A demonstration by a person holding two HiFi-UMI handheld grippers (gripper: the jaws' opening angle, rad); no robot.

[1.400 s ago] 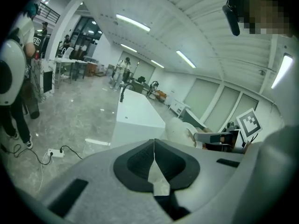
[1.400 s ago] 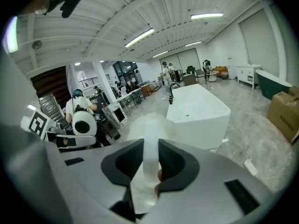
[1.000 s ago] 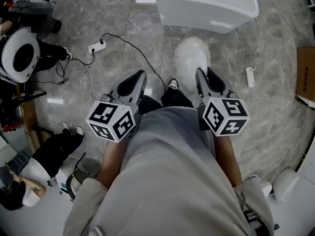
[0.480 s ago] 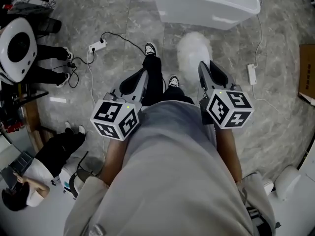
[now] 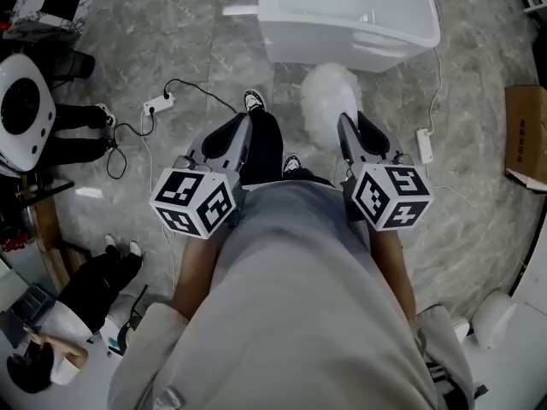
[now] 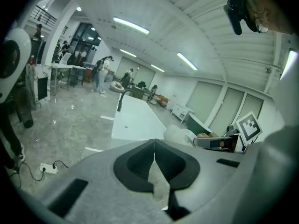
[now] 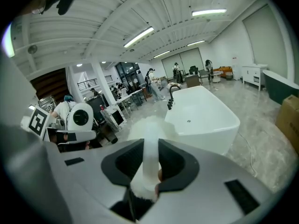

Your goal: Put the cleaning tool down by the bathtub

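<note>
The floor (image 5: 479, 186) is polished grey marble with pale veins, in a big open hall. White strip lights (image 7: 138, 36) run along a ribbed ceiling, and desks and standing people show far off at the back.

There is one white bathtub (image 5: 346, 11), set on the floor at the far side of the head view, with a dark tap (image 7: 171, 99) on its rim. Two power strips lie on the floor. One (image 5: 158, 105) is to the left of the person's legs, with a black cable. The other (image 5: 423, 143) is white and lies to the right, near the tub's right end. One cardboard box (image 5: 523, 135) sits at the right edge. There is one cleaning tool (image 5: 329, 101) and there are two claws.

The right claw (image 7: 150, 146) is clenched on the cleaning tool's white handle, which runs up between its dark pads, so the jaws stand partly apart. The tool's fluffy white head sticks out past the jaw tips. It is off the floor, just in front of the bathtub's near side.

The left claw (image 6: 153, 146) has its jaws closed tip to tip with nothing between them. It is held level beside the right claw.
</note>
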